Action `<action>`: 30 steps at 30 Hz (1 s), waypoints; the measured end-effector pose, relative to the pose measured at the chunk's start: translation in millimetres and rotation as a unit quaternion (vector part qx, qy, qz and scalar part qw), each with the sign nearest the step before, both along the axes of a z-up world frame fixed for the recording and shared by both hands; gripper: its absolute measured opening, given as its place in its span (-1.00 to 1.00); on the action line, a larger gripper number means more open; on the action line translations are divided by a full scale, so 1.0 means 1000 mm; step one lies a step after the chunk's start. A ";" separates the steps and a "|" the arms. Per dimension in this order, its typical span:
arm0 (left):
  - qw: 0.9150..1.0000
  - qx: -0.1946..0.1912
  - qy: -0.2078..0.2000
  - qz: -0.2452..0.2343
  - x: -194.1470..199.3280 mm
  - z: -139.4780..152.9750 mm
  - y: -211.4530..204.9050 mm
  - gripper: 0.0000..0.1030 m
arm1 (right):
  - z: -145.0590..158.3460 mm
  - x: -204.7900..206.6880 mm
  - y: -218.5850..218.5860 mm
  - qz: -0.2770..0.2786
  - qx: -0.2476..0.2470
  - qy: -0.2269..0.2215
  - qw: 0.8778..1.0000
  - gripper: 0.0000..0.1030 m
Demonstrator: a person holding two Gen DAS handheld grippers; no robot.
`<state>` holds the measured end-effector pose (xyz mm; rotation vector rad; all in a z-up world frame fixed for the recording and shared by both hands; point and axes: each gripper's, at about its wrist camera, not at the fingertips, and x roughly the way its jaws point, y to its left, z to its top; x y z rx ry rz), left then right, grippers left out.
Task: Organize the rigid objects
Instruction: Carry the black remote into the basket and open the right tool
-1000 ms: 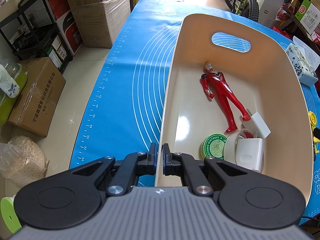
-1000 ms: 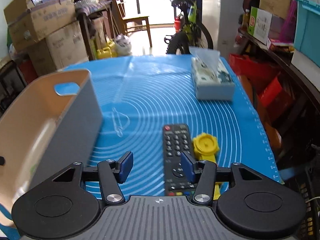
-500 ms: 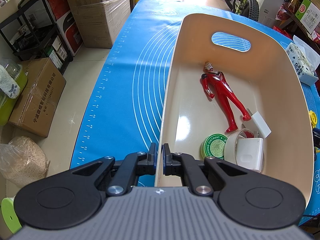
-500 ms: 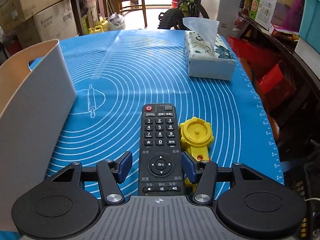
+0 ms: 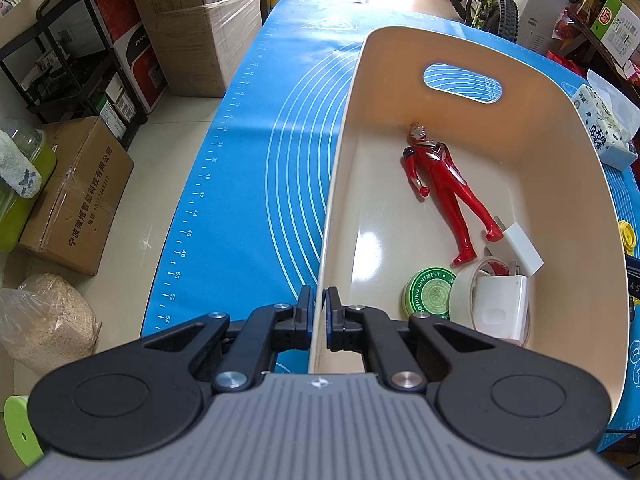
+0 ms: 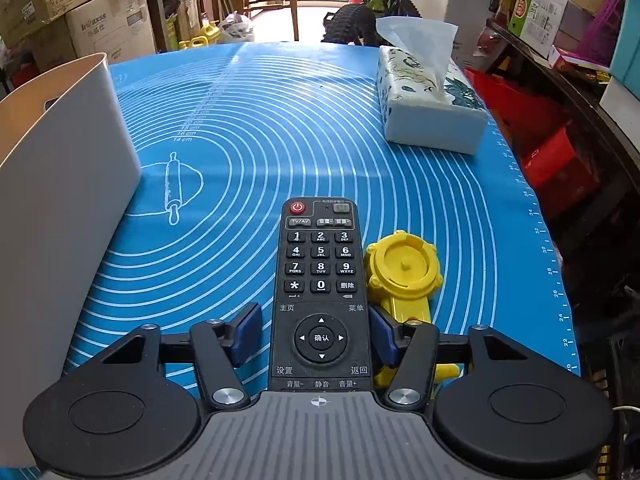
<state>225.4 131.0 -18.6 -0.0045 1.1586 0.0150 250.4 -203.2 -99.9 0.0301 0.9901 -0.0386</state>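
I am pinching the near rim of the cream bin (image 5: 460,52) with my left gripper (image 5: 319,312), its jaws clamped thin on the wall, steadying it on the blue mat (image 5: 260,184). Inside the bin a red figure (image 5: 444,184), a green ointment tin (image 5: 429,291), a tape roll (image 5: 464,284) and white chargers (image 5: 502,306) are lying.

My right gripper (image 6: 318,332) is straddling the black remote (image 6: 320,280), which is lying on the mat to the right of the bin, lengthwise along my fingers; the jaws are closing at about half width, the right pad looking as good as on the remote's edge, the left pad a sliver off it (no squeeze yet, as I judge it). A yellow toy (image 6: 404,276) is sitting just beside the remote on the side away from the bin, its lower part beneath my right finger; a tissue box (image 6: 428,116) is standing well beyond the remote.

To do this well, I should be centring on the remote's lower half, keeping both pads square to its long edges, and closing without catching the yellow toy, which could be dragged along. Lifting level would be keeping the far end from sagging before I am carrying it over the bin's wall.
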 end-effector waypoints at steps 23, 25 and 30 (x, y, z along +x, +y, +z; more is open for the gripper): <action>1.000 0.000 0.000 0.000 0.000 0.000 -0.001 -0.86 | 0.057 -0.028 0.016 -0.025 -0.012 -0.083 0.996 0.05; 1.000 0.000 0.000 0.001 0.000 0.000 -0.001 -0.86 | 0.071 -0.032 0.024 -0.014 -0.010 -0.094 0.995 0.05; 1.000 0.000 0.000 0.001 0.000 0.000 -0.001 -0.86 | 0.108 -0.035 0.052 0.024 0.005 -0.127 0.992 0.05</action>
